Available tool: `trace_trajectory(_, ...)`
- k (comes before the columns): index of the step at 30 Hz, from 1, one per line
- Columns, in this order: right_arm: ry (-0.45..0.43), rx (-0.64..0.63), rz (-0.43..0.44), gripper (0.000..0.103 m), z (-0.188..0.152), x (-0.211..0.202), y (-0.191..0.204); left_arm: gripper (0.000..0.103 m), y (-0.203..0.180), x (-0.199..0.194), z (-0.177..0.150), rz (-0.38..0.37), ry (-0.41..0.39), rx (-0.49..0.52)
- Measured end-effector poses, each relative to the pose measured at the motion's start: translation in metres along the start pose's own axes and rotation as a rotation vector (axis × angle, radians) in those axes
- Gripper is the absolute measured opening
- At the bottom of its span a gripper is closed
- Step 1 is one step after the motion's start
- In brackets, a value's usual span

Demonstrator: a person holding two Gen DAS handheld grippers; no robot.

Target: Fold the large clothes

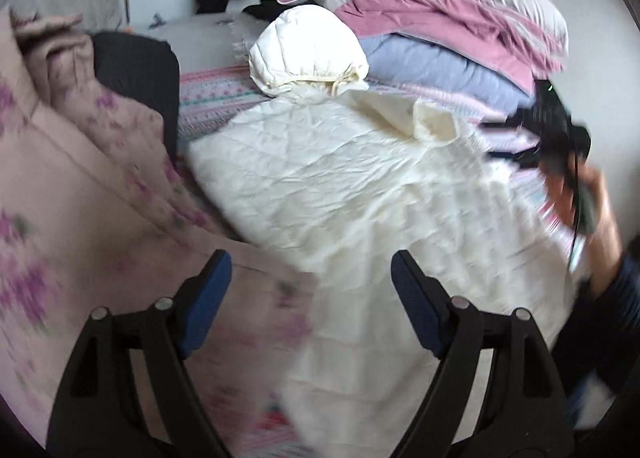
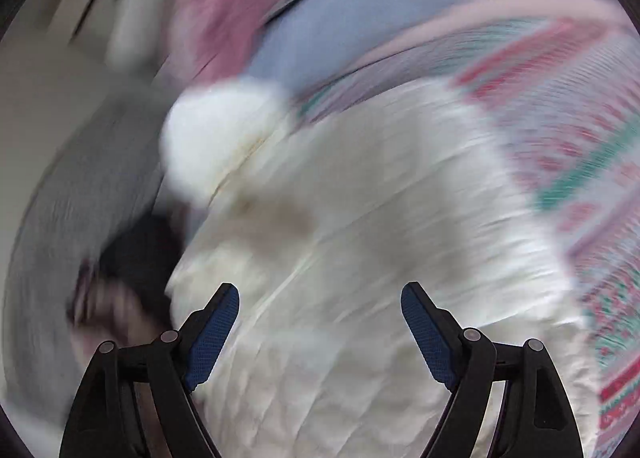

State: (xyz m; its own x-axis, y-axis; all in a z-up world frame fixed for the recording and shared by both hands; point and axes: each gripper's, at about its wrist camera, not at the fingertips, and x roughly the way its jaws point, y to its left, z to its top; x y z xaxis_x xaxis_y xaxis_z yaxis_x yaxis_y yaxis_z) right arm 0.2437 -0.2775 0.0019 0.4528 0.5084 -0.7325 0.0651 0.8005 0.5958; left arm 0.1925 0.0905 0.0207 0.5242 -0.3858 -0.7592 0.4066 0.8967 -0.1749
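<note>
A cream quilted hooded coat [image 1: 340, 186] lies spread on the bed, its hood [image 1: 308, 52] at the far end and one sleeve folded across the chest [image 1: 424, 114]. My left gripper [image 1: 311, 266] is open and empty, above the coat's near left edge. My right gripper shows at the right of the left wrist view [image 1: 560, 134], blurred, held by a hand. In the right wrist view the coat [image 2: 360, 238] and its hood [image 2: 216, 138] are blurred by motion; my right gripper [image 2: 320, 296] is open and empty above the coat.
A pink floral quilt [image 1: 80, 198] lies left of the coat. A dark cushion [image 1: 136, 70] sits beyond it. Folded pink, grey and lilac bedding [image 1: 440, 26] is stacked behind the hood. A striped patterned bedsheet [image 2: 580, 138] lies under the coat.
</note>
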Motion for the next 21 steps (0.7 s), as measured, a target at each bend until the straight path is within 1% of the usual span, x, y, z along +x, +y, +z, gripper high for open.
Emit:
trace_trajectory(1,0.068,-0.098,0.03,0.084,-0.006,0.018,0.028,0.085,-0.007,0.003,-0.003,0.008,0.015,-0.023)
trace_trajectory(2,0.143,-0.18,0.071,0.084,-0.013,0.044,0.058,0.085,-0.013,0.003,-0.007,0.011,0.024,-0.037)
trace_trajectory(3,0.202,-0.209,0.082,0.084,-0.015,0.067,0.077,0.085,-0.022,0.011,-0.011,0.016,0.045,-0.059)
trace_trajectory(4,0.242,-0.216,0.084,0.084,-0.012,0.09,0.091,0.085,-0.027,0.02,-0.017,0.034,0.082,-0.097)
trace_trajectory(5,0.245,-0.213,0.075,0.084,-0.001,0.105,0.1,0.085,-0.031,0.024,-0.026,0.055,0.114,-0.135)
trace_trajectory(6,0.218,-0.206,0.053,0.084,0.01,0.112,0.103,0.085,-0.031,0.024,-0.032,0.063,0.128,-0.158)
trace_trajectory(7,0.157,-0.184,0.022,0.084,0.026,0.113,0.101,0.085,-0.032,0.023,-0.041,0.069,0.14,-0.188)
trace_trajectory(9,-0.005,-0.06,-0.047,0.084,0.062,0.097,0.075,0.085,-0.034,0.013,-0.059,0.094,0.151,-0.206)
trace_trajectory(10,-0.082,0.015,-0.073,0.084,0.072,0.081,0.055,0.085,-0.035,0.002,-0.071,0.115,0.139,-0.202)
trace_trajectory(11,-0.164,0.099,-0.123,0.084,0.083,0.06,0.03,0.085,-0.036,-0.006,-0.08,0.134,0.134,-0.201)
trace_trajectory(12,-0.205,0.154,-0.198,0.084,0.089,0.044,0.01,0.085,-0.035,-0.012,-0.088,0.144,0.136,-0.204)
trace_trajectory(13,-0.223,0.182,-0.267,0.084,0.094,0.034,-0.007,0.085,-0.035,-0.017,-0.098,0.148,0.145,-0.211)
trace_trajectory(14,-0.232,0.192,-0.332,0.084,0.094,0.021,-0.024,0.085,-0.036,-0.022,-0.109,0.138,0.145,-0.221)
trace_trajectory(15,-0.214,0.177,-0.369,0.084,0.09,0.01,-0.039,0.085,-0.035,-0.024,-0.113,0.132,0.142,-0.228)
trace_trajectory(16,-0.165,0.154,-0.385,0.084,0.083,0.003,-0.053,0.085,-0.036,-0.026,-0.123,0.127,0.144,-0.241)
trace_trajectory(17,-0.125,0.14,-0.384,0.084,0.075,-0.001,-0.062,0.085,-0.037,-0.026,-0.132,0.123,0.154,-0.249)
trace_trajectory(18,-0.077,0.124,-0.375,0.084,0.06,-0.01,-0.074,0.085,-0.038,-0.026,-0.138,0.126,0.163,-0.252)
trace_trajectory(21,0.002,0.1,-0.329,0.084,0.001,-0.043,-0.101,0.085,-0.04,-0.031,-0.156,0.15,0.166,-0.265)
